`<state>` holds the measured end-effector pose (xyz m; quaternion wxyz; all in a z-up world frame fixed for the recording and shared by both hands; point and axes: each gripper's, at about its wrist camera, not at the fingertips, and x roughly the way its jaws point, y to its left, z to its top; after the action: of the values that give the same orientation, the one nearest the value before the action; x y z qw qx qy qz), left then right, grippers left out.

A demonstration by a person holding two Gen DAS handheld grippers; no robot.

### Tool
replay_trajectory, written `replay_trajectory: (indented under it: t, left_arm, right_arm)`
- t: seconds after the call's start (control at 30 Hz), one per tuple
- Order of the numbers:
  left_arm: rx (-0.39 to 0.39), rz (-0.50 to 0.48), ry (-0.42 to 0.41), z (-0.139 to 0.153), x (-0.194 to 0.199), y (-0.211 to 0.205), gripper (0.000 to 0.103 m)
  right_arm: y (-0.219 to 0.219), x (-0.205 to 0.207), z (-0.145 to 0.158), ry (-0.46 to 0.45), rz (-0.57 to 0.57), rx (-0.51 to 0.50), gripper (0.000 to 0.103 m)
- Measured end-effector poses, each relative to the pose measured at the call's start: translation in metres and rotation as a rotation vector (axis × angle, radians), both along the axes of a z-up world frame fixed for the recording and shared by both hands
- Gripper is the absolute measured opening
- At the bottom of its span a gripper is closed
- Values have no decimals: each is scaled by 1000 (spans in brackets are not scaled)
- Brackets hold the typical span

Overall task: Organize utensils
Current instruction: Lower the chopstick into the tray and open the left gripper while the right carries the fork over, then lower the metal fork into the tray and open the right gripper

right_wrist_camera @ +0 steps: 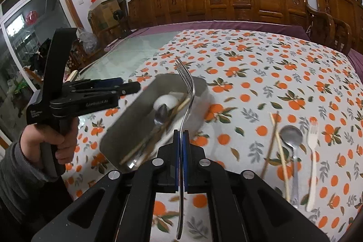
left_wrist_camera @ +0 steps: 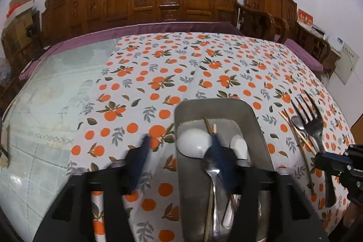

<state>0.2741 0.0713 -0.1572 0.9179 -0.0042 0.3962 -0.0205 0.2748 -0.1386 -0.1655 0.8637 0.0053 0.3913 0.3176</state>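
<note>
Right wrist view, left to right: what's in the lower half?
Left gripper → metal tray → steel fork in right gripper → chopsticks → metal spoon → white plastic fork.

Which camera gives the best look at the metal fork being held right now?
The right wrist view: the metal fork runs up its middle, clamped between the right gripper fingers, tines over the metal tray. The left wrist view shows its tines and handle at the far right.
</note>
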Motion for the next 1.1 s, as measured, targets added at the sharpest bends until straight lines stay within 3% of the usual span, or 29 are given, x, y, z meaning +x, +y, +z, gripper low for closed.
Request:
replay_trajectory:
  t: [0.1,0.33,0.6,0.93,1.1]
  left_arm:
    - [0,12,-23,5,-2,8,73]
    - [-23,61,-58,16,-4,35,93]
    - [-35,100,-73,21,-6,54,93]
    - [-32,106,-74,21,-7,57,93]
    - [-31,106,-72,21,-6,58,93]
  right_arm:
    - [15,5,1,6,8,13,3]
    - [48,13,0,14,25,23,3]
    - [74,27,-9,45,18,41,3]
    - [98,36,-41,134,-20,42,4]
    - [103,41,-50,137,-51,0,6]
